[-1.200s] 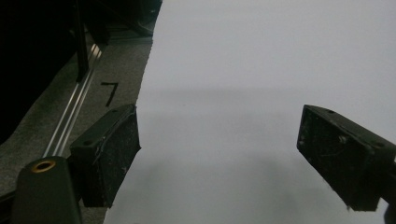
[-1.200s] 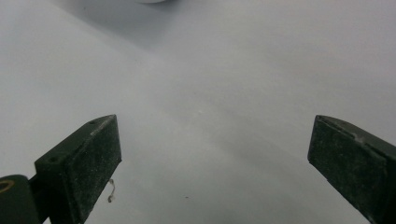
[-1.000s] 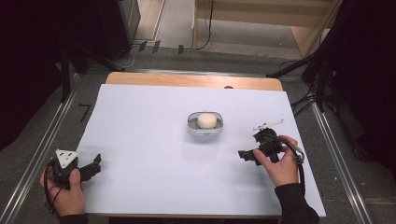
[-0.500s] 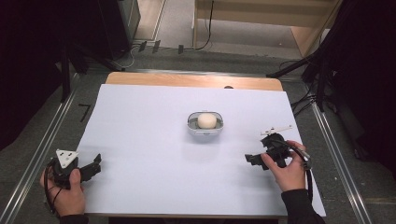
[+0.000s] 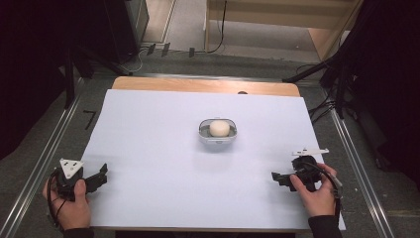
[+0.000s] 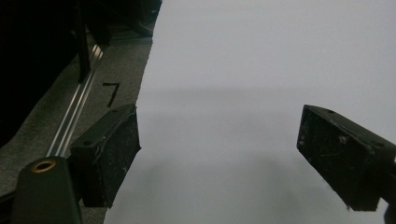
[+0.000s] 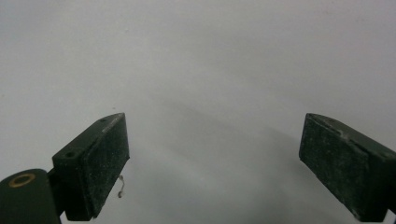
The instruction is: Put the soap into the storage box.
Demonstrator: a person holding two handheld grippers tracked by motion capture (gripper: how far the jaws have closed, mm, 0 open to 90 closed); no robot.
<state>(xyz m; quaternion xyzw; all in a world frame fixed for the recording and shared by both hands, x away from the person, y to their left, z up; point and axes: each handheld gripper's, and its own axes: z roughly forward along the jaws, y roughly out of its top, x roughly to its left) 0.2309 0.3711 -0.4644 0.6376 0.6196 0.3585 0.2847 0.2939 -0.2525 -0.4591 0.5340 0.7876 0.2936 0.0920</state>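
A small clear bowl (image 5: 203,135) sits at the middle of the white sheet (image 5: 158,139) and holds a cream round ball (image 5: 219,128). My left gripper (image 5: 101,176) rests at the sheet's near-left corner, held in a hand, its jaws open. In the left gripper view the left gripper (image 6: 219,135) has nothing but white sheet between its pads. My right gripper (image 5: 277,178) lies low at the near right, pointing left, well short of the bowl. In the right gripper view the right gripper (image 7: 212,144) has its jaws wide apart and closing, with nothing between them.
The sheet covers a wooden table (image 5: 198,85). Metal rails run along the left side (image 5: 39,168) and the right side (image 5: 359,168). Dark stands and cables lie on the floor beyond the far edge.
The right hand has drawn its gripper back from beside the bowl toward the near right corner and lowered it. The left hand and the bowl have stayed in place.
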